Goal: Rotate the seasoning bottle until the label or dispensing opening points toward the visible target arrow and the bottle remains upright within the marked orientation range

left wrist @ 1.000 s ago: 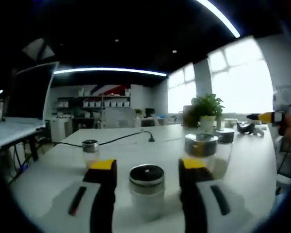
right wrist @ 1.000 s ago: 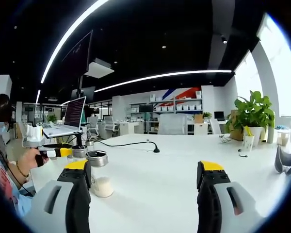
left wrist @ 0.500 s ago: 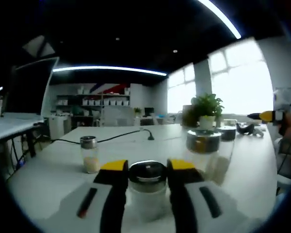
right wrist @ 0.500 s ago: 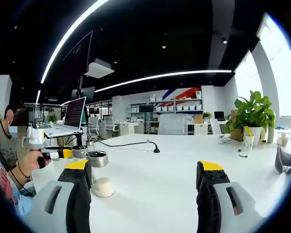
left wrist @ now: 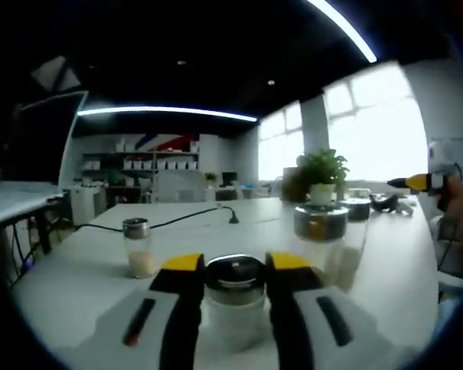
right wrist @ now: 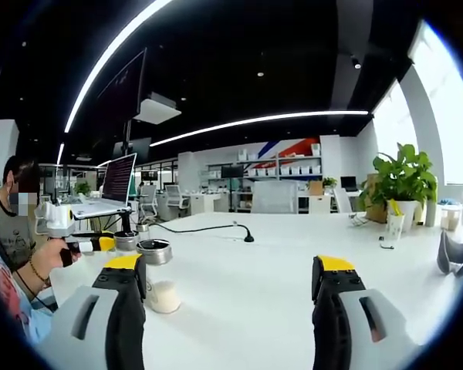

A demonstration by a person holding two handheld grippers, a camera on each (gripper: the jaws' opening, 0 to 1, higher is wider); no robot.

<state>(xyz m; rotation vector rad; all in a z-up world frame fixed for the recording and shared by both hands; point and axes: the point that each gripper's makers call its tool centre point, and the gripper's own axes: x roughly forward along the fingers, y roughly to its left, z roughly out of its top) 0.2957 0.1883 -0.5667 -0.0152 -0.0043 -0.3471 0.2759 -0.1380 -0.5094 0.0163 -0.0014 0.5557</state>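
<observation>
In the left gripper view my left gripper [left wrist: 231,264] is shut on a clear seasoning bottle [left wrist: 234,289] with a dark metal lid and pale powder inside. The bottle stands upright on the white table [left wrist: 85,285], with a yellow-tipped jaw on each side of its lid. In the right gripper view the left gripper [right wrist: 92,244] comes in from the left, held by a person's hand [right wrist: 46,258], its tip against a silver-lidded bottle [right wrist: 126,240]. My right gripper [right wrist: 230,266] is open with only table between its jaws. Its yellow tip [left wrist: 417,183] shows at the far right. I see no arrow mark.
More bottles stand around: a small one [left wrist: 139,247] to the left, a wider jar [left wrist: 322,223] to the right, another [left wrist: 360,208] behind it. A bottle [right wrist: 160,285] sits beside my right gripper's left jaw. A black cable [right wrist: 216,229], a potted plant [right wrist: 401,181] and a laptop [right wrist: 116,181] are farther back.
One second ago the left jaws stood apart around the bottle; they have since shut on its lid and stay there. The right gripper has not moved.
</observation>
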